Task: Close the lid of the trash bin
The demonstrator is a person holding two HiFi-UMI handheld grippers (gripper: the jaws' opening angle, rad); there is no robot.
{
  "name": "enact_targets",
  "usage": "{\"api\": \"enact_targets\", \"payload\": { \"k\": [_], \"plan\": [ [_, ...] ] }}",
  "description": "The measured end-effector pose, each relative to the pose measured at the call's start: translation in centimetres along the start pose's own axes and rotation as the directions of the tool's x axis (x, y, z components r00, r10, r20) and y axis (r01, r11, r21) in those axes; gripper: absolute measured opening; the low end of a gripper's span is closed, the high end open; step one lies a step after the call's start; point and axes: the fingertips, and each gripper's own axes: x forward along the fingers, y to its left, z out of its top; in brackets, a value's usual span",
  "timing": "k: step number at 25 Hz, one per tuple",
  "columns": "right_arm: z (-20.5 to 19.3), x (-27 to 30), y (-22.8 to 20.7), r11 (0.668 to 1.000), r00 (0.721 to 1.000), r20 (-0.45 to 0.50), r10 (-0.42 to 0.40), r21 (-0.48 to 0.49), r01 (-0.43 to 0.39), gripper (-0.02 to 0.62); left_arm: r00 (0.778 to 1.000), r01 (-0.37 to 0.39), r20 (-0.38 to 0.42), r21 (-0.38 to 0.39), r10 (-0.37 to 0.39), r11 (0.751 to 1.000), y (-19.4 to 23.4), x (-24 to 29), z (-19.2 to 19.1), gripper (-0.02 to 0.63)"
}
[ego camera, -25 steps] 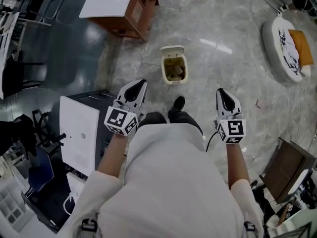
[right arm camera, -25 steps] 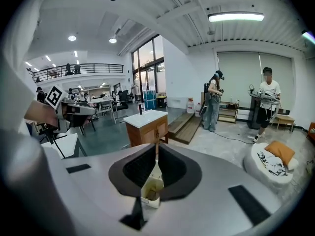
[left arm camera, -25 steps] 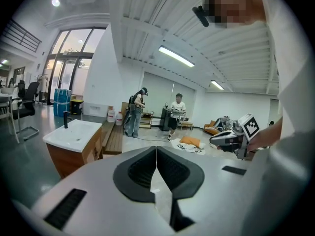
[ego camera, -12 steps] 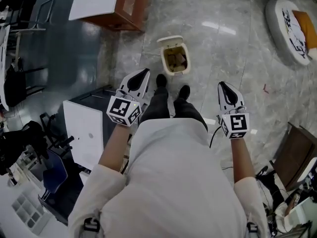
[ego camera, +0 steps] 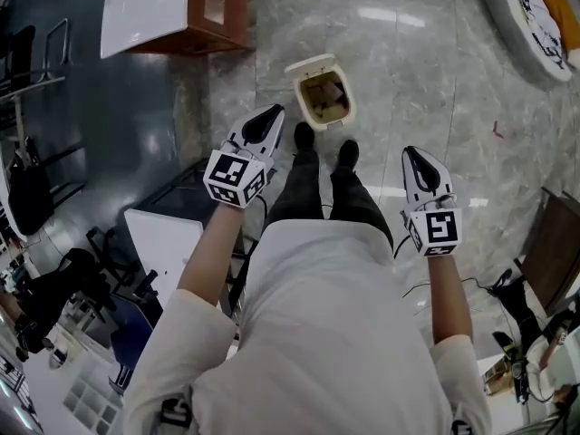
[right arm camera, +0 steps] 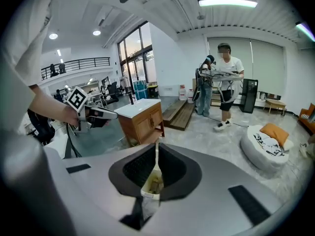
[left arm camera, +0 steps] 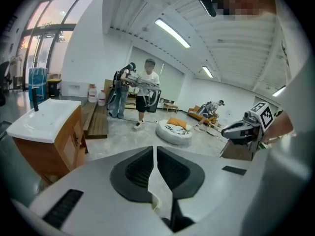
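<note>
A small cream trash bin (ego camera: 325,101) stands on the marble floor just ahead of the person's shoes, its lid (ego camera: 308,64) tipped back open and brownish rubbish inside. My left gripper (ego camera: 274,113) is shut and empty, in the air a little left of the bin. My right gripper (ego camera: 409,153) hovers further off, at the bin's lower right, its jaws closed together on nothing. In the right gripper view the bin (right arm camera: 152,183) shows through the slit below the jaws of my right gripper (right arm camera: 157,144). In the left gripper view my left gripper (left arm camera: 154,149) points across the floor.
A wooden cabinet with a white top (ego camera: 172,12) stands at the bin's upper left. A round white cushion (ego camera: 530,16) lies at the far right. A white panel (ego camera: 163,243) and dark furniture crowd the left, a brown board (ego camera: 555,247) the right. People (right arm camera: 224,82) stand in the distance.
The person has stepped up to the bin, which now lies at the shoes. Both grippers have sunk, and the left one has swung closer to the bin. Both stay closed.
</note>
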Motion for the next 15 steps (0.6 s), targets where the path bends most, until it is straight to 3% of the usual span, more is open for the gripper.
{"api": "enact_targets", "payload": {
  "k": [6, 9, 15],
  "plan": [
    [-1.8, 3.0, 1.9, 0.998, 0.999, -0.040, -0.014, 0.062, 0.017, 0.035, 0.992, 0.083, -0.097, -0.005, -0.083, 0.997, 3.7, 5.0, -3.6, 0.025],
    [-2.6, 4.2, 3.0, 0.994, 0.998, -0.061, -0.019, 0.105, 0.025, 0.035, 0.979, 0.119, -0.164, -0.008, -0.119, 0.993, 5.1, 7.4, -6.0, 0.103],
    [-4.2, 6.8, 4.0, 0.984, 0.996, -0.090, -0.024, 0.175, 0.040, 0.035, 0.954, 0.159, -0.259, 0.005, -0.152, 0.987, 8.5, 12.4, -9.9, 0.103]
  ]
}}
